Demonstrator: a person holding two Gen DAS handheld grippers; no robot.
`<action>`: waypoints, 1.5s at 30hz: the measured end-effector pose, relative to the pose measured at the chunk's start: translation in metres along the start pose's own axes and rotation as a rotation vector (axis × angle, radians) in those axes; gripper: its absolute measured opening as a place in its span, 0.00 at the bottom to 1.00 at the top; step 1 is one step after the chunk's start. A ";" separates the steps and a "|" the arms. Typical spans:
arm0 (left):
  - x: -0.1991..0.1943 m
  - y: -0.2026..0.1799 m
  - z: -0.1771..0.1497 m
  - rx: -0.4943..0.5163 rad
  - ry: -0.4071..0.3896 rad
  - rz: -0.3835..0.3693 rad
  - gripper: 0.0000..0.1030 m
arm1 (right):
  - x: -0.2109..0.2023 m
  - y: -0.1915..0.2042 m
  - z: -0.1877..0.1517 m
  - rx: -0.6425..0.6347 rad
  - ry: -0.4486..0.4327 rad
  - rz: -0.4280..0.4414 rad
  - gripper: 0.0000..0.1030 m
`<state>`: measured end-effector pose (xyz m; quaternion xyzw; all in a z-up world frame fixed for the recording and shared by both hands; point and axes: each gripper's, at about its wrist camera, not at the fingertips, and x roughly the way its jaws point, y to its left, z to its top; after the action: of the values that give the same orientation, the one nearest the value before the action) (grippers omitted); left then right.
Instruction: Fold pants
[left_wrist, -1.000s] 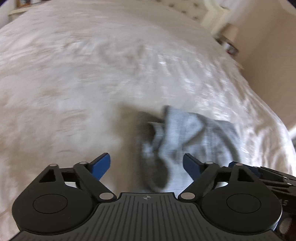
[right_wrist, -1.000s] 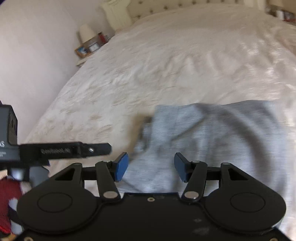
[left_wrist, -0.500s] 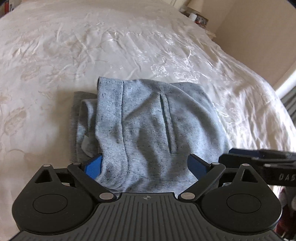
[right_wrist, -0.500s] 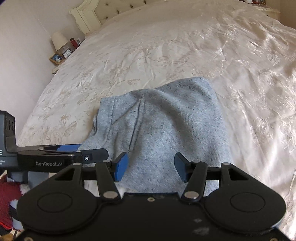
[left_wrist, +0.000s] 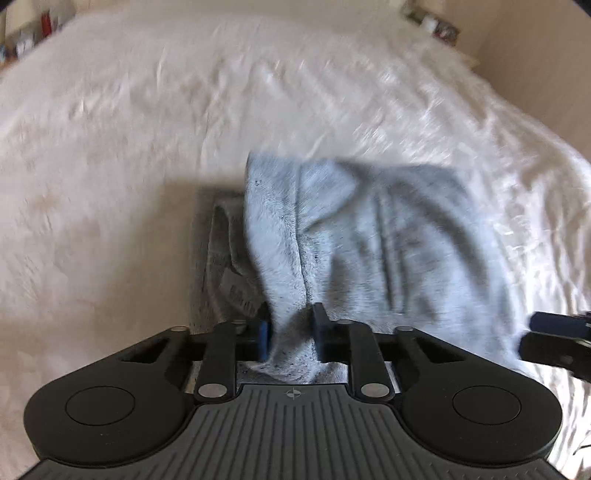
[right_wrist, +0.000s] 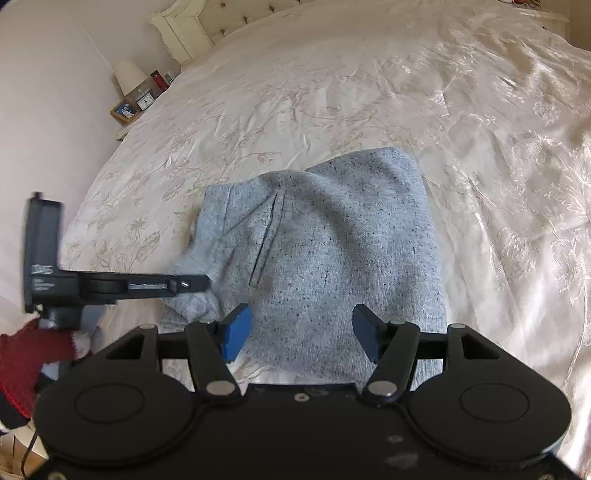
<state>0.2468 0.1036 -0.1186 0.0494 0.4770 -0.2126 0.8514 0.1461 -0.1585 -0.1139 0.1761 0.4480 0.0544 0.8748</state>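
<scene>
Cream satin bedspread (right_wrist: 369, 96): embroidered with pale flowers, creased, spread across the whole bed.
Wall: plain pale pink, at the far left in the right wrist view.
Nightstand (right_wrist: 127, 110): beside the bed at upper left, crowded with a white lamp (right_wrist: 129, 75), a framed picture, a small clock and red items.
Headboard (right_wrist: 192, 26): cream, tufted, at the top of the bed.
Containers: none seen on the bed.
Red knitted sleeve (right_wrist: 22, 354): at the lower left edge, behind the left tool's handle.
Left gripper (left_wrist: 290, 332): closing, blue pads pinching a bunched near corner of the pants, cloth gathered between the jaws; seen side-on in the right wrist view (right_wrist: 199, 284).
Pants (right_wrist: 325, 254): grey speckled knit, folded into a compact bundle on the bedspread near the bed's front edge, pocket slit facing up, left corner lifted.
Right gripper (right_wrist: 301, 338): opening, blue pads spread apart over the near edge of the pants, pressing on nothing.
</scene>
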 end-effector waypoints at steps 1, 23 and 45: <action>-0.013 0.000 -0.004 0.009 -0.035 -0.007 0.19 | 0.000 -0.001 -0.001 0.002 0.002 0.000 0.63; -0.001 0.029 -0.037 0.221 0.071 -0.015 0.34 | 0.017 -0.057 -0.035 0.148 0.187 -0.136 0.42; -0.027 0.076 -0.006 -0.229 0.025 0.096 0.35 | 0.023 0.000 0.057 -0.067 0.025 -0.161 0.46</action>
<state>0.2608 0.1824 -0.1084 -0.0227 0.5058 -0.1151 0.8547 0.2056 -0.1671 -0.1013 0.1093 0.4694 0.0010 0.8762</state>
